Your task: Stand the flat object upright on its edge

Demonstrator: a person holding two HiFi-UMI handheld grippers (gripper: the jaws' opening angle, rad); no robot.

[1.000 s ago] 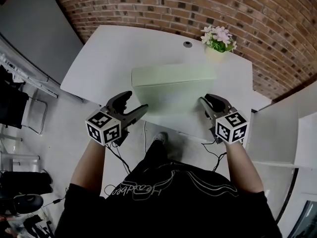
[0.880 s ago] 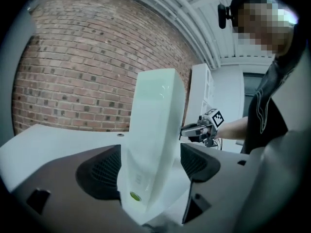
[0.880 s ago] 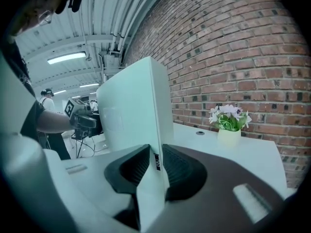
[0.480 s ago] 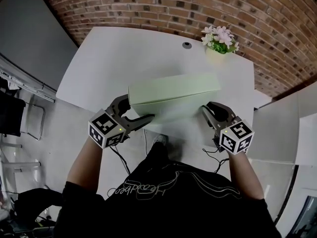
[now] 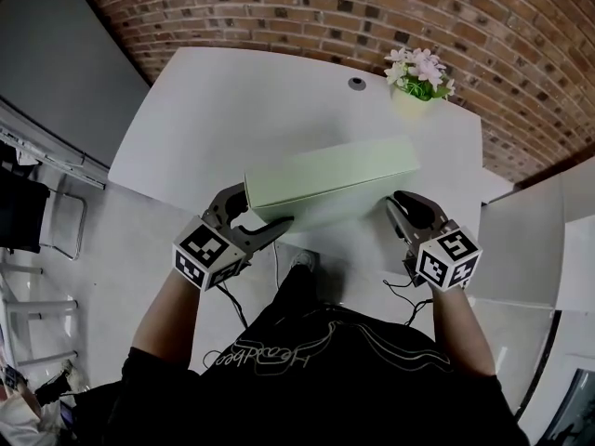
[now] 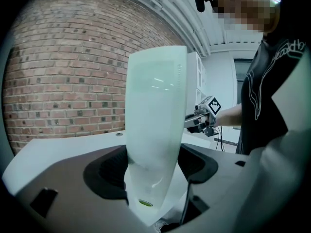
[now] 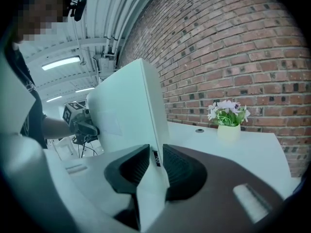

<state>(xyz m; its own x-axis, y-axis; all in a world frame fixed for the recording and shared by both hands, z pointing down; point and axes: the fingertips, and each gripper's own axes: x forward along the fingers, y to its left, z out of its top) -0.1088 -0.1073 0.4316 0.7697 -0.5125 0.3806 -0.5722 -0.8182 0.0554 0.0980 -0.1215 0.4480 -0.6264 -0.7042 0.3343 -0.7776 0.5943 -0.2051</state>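
Note:
A flat pale green box (image 5: 330,179) is held tilted up on its long edge above the near side of the white table (image 5: 232,100). My left gripper (image 5: 265,206) straddles the box's left end. Its jaws are closing, and in the left gripper view the box (image 6: 158,120) fills the gap between both pads. At the right end, my right gripper (image 5: 398,203) is shut on a thin edge of the box (image 7: 129,110). Each gripper shows in the other's view: the right gripper (image 6: 204,118) and the left gripper (image 7: 77,118).
A small pot of pink and white flowers (image 5: 416,86) stands at the table's far right corner, beside a round cable hole (image 5: 357,84). A brick wall (image 5: 372,17) runs behind the table. A white shelf unit (image 5: 535,249) stands to the right, and cables hang below the front edge.
The box lay flat on the table and now stands tilted up on its long edge. My left gripper has moved in from beside the box onto its left end.

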